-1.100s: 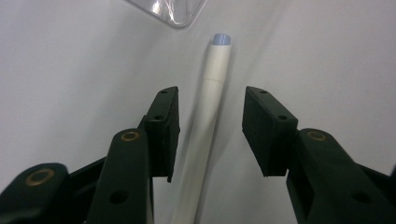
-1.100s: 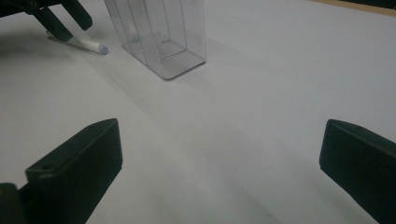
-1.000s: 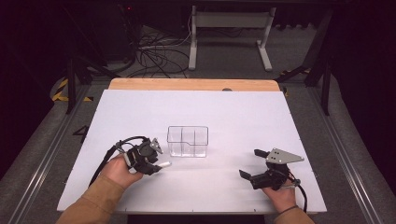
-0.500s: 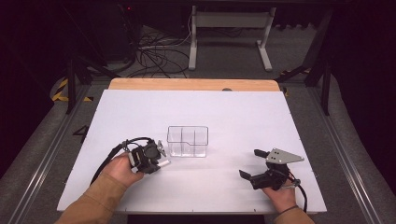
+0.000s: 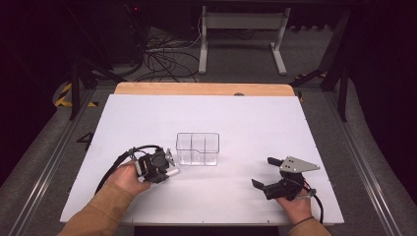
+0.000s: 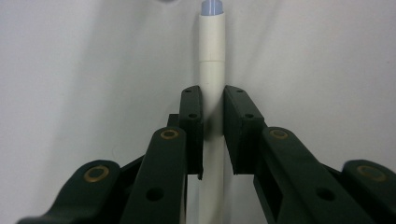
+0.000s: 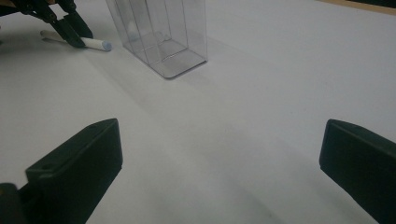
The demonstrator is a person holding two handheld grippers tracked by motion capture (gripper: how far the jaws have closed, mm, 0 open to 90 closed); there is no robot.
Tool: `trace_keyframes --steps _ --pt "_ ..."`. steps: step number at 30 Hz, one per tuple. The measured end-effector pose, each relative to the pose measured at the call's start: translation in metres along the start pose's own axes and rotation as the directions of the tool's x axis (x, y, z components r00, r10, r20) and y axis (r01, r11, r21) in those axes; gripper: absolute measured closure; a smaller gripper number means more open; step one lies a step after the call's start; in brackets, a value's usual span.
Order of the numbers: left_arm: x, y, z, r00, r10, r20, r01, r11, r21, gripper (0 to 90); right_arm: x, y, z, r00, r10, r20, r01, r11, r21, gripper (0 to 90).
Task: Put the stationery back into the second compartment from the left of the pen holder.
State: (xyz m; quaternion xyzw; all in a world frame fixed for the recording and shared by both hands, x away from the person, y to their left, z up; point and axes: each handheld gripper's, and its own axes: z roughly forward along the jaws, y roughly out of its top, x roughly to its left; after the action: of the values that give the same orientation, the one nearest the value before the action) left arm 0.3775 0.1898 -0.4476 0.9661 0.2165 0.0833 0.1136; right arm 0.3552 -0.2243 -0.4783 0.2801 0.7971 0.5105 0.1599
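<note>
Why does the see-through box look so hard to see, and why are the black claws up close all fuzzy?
High view: the clear box shows mostly as bright edges on the white table, dark room around. Left gripper view: the white marker is sharp farther off, the near jaws soft. Right gripper view: the near jaws blur, and the box casts a faint shadow.

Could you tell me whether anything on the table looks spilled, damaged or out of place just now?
Nothing stands out. The clear divided container stands upright and empty, and the left claw is shut on a white marker lying flat on the table.
</note>
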Motion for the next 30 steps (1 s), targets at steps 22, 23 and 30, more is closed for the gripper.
trace_keyframes --steps 22,23,30 --pt "-0.006 0.0 -0.035 0.9999 0.007 0.009 -0.006 0.9911 -0.133 78.8 0.001 0.0 0.001 1.0 -0.002 0.001 0.002 1.0 -0.001 0.0" --pt "-0.006 0.0 -0.036 0.9999 0.008 0.008 -0.007 0.9915 -0.13 78.8 0.001 0.0 0.001 1.0 -0.005 0.002 0.005 1.0 -0.002 0.0" --pt "-0.008 0.0 -0.048 0.9998 0.017 0.011 -0.014 0.9823 -0.187 78.8 0.001 0.0 0.001 1.0 -0.002 0.0 0.002 1.0 -0.001 0.0"
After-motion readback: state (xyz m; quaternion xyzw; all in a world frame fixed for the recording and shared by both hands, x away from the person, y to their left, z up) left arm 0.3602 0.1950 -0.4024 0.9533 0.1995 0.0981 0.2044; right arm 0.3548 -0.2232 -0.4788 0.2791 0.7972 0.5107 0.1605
